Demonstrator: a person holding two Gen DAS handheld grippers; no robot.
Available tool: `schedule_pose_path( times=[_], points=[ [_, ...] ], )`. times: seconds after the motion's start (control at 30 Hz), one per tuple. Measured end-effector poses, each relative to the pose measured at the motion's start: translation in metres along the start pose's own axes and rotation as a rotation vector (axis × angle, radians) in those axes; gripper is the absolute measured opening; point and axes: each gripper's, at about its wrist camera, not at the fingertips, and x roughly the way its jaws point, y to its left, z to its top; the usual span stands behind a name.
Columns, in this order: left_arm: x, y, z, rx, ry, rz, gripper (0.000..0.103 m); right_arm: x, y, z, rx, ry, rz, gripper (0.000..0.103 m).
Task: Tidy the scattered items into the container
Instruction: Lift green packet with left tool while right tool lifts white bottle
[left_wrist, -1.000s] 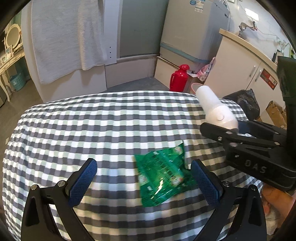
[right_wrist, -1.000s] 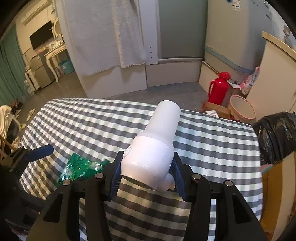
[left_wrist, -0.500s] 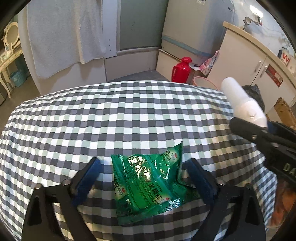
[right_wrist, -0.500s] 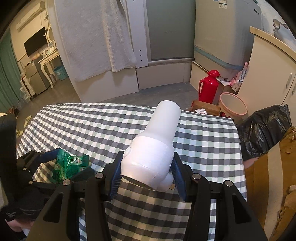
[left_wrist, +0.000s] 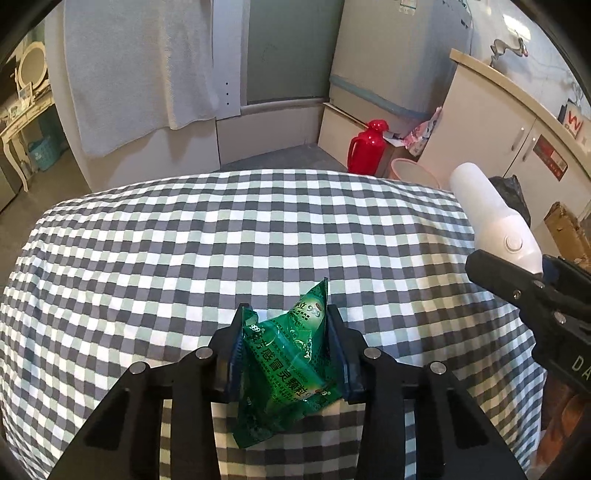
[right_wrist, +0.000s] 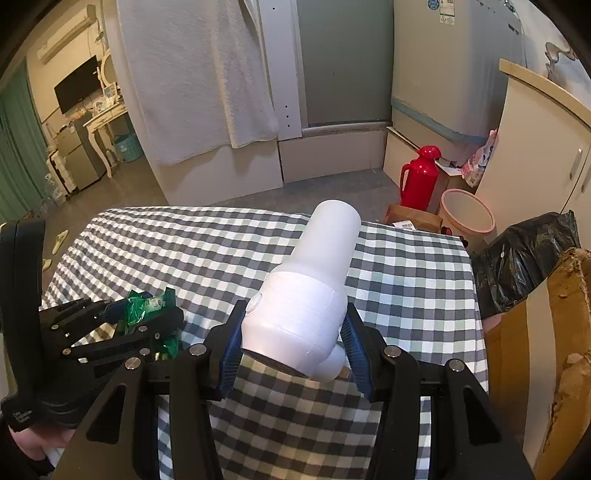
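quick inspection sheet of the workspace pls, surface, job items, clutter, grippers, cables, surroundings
surface: table under a grey-and-white checked cloth.
job's things: crinkled green foil packet and white plastic bottle-shaped device, both held; container not identified.
clutter: nothing seen on the cloth.
grippers: left gripper has just closed, pads pinching the packet; right gripper shut on the white device.
cables: nothing seen.
surroundings: red thermos jug, pink plastic basin, black bin bag, torn cardboard box, hanging white towel.

My left wrist camera looks steeply down along its fingers, close over the checked tablecloth (left_wrist: 258, 240). My right one faces likewise from beside it, perhaps slightly higher. Both share the cloth and the red flask (right_wrist: 419, 177).
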Motion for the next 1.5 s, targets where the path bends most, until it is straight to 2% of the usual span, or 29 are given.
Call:
schedule_pose_path(
  times=[0.4, 1.03, 1.27, 1.5],
  points=[
    [-0.067, 0.015, 0.003, -0.016, -0.102, 0.024, 0.040, -0.053, 0.017, 0.001, -0.019, -0.071, -0.001, 0.049],
    [-0.209, 0.013, -0.003, -0.018, -0.333, 0.049, 0.040, -0.164, 0.055, -0.011, -0.050, -0.222, 0.022, 0.049],
    [-0.239, 0.005, -0.014, -0.009, -0.379, 0.051, 0.040, -0.191, 0.063, -0.021, -0.054, -0.261, 0.022, 0.049],
    [-0.251, -0.004, -0.021, 0.004, -0.394, 0.048, 0.040, -0.211, 0.058, -0.030, -0.045, -0.287, 0.009, 0.049]
  ],
)
